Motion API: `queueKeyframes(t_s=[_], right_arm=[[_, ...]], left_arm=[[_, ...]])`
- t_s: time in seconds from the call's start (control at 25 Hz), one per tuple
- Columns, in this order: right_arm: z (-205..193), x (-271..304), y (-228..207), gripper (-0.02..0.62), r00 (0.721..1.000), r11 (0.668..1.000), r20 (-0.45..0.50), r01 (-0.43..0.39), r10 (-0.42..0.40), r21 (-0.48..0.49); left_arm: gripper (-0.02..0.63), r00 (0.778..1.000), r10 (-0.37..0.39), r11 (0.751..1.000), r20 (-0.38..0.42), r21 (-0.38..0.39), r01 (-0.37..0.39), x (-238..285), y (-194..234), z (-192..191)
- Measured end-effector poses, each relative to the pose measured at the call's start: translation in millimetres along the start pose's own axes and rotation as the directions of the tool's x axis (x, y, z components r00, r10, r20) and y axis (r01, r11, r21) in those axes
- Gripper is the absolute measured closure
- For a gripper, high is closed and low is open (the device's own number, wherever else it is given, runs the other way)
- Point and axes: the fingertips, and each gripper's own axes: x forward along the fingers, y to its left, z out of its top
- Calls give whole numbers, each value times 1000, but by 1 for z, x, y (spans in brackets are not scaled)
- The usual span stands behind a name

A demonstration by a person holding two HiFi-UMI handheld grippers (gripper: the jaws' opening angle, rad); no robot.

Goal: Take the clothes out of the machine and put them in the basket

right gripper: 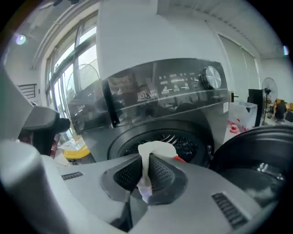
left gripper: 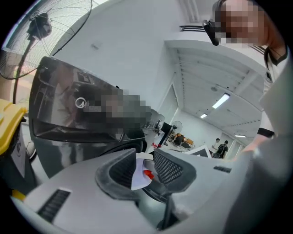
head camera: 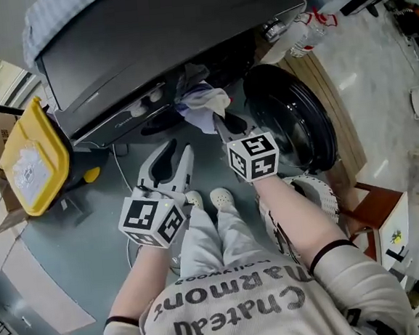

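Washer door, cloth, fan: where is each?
washer door (head camera: 291, 121): head view, middle of its dark inner face.
cloth (right gripper: 155, 150): right gripper view, its bunched white top.
fan (left gripper: 37, 23): left gripper view, its hub.

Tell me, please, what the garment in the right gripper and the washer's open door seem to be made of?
Garment: soft thin cloth, matte white with a red patch; it folds limply where the right gripper pinches it.
Door: probably moulded plastic, perhaps around glass; glossy black, showing bright reflections.
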Motion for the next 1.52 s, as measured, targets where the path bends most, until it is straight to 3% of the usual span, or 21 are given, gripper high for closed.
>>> queueKeyframes(t_s=[0.4, 0.76, 1.04, 1.24, 1.52], right_arm=[[82, -68, 44, 549, 993, 998, 100, -56, 59, -33], [152, -140, 74, 549, 968, 998, 247, -25, 39, -56], [182, -204, 71, 549, 930, 999, 367, 38, -33, -6], [198, -251, 54, 549, 887, 996, 453, 78, -86, 37], [208, -322, 35, 548, 839, 991, 530, 135, -124, 17]], left_arm=[[489, 999, -17, 1000, 29, 25, 16, -22, -18, 51], [479, 994, -85, 990, 65, 116, 77, -41, -46, 91], [479, 986, -150, 976, 69, 170, 137, -42, -83, 104], [479, 979, -195, 965, 57, 190, 181, -31, -115, 102], [479, 963, -265, 942, 57, 228, 246, -23, -179, 99]])
